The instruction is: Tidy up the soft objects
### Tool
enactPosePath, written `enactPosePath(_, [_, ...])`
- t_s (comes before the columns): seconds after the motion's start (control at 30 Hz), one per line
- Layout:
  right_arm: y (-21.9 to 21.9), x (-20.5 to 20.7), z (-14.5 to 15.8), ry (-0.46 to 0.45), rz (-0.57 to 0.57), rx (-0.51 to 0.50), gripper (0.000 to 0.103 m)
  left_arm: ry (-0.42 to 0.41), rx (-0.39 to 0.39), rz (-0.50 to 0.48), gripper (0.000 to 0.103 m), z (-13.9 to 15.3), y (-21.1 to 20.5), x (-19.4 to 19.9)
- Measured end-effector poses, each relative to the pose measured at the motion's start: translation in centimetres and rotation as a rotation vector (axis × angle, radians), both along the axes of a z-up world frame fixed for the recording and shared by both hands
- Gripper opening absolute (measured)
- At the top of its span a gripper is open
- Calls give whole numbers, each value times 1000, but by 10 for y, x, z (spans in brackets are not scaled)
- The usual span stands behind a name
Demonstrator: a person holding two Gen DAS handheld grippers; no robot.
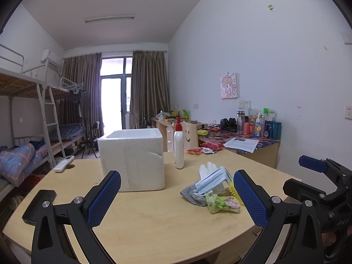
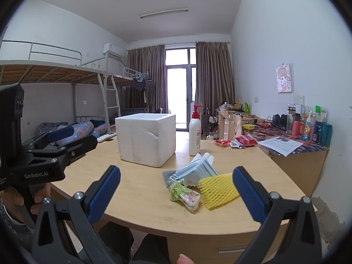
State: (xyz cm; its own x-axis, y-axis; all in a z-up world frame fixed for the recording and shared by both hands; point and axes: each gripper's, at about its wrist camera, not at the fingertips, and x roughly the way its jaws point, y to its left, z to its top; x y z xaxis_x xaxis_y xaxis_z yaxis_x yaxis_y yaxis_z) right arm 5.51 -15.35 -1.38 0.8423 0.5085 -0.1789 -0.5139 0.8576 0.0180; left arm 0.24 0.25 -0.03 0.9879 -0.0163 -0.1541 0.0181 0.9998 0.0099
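I'm looking at the pile of soft things (image 2: 193, 184) sitting on the tabletop (image 2: 140, 198) just right of the white foam box (image 2: 146, 139): face masks (image 2: 195, 171) on top, a yellow foam net (image 2: 219, 190), a small green packet (image 2: 184, 194), a grey cloth (image 1: 193, 194) underneath and a white glove (image 1: 208, 168) behind. All of it looks light, limp and crushable, so I judge a gentle pinch through the mask stack's middle fold, or the net's near edge, will hold best; the packet may be slick. My right tool (image 2: 176, 195) hovers low before the pile, spread wide and empty. My left tool (image 1: 177, 198) is level beside it, equally wide, nothing held. A lotion bottle (image 2: 194, 132) stands behind.
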Motion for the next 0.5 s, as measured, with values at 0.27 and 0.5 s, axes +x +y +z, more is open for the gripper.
enactPosePath(0.27, [1, 0, -1, 5, 0, -3, 103, -4, 3, 7, 102, 0, 0, -1])
enactPosePath(0.5, [1, 1, -1, 7, -1, -4, 103, 4, 3, 5, 102, -1, -2, -1])
